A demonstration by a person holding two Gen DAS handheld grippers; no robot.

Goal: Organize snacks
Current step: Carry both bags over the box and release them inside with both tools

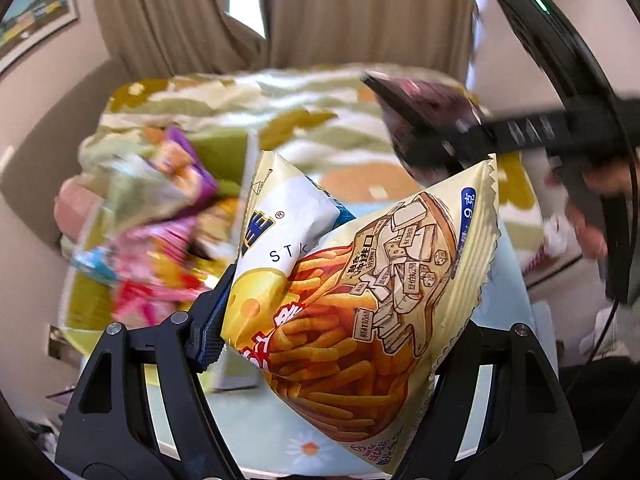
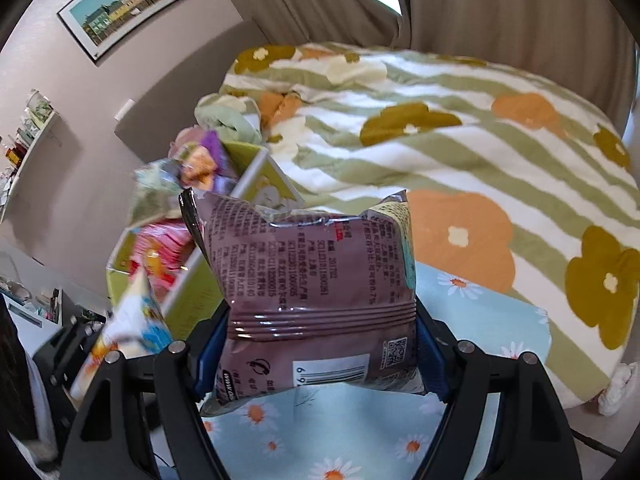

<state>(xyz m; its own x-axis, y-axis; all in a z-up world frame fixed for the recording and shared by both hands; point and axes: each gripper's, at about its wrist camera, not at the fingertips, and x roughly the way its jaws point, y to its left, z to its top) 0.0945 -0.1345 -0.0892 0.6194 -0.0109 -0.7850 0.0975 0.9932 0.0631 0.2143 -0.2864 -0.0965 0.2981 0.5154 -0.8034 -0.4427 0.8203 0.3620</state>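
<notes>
Right wrist view, green box [image 2: 192,292] holding snack packets [image 2: 168,248], fingers [image 2: 320,344] grasping brown packet [image 2: 312,276].

A flowered, striped quilt [image 2: 460,152] covers the bed, with beige curtains [image 2: 500,4] hanging behind it. A framed picture [image 2: 128,4] hangs on the wall, near a cluttered shelf [image 2: 28,128].

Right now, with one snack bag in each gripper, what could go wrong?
1. The left gripper pinches the yellow snack bag only low down; the puffed, crumpled bag could slip or its sticks break.
2. The right gripper holds the brown bag at its bottom edge, so it may tilt out.
3. The green box already looks full; more bags could spill.
</notes>
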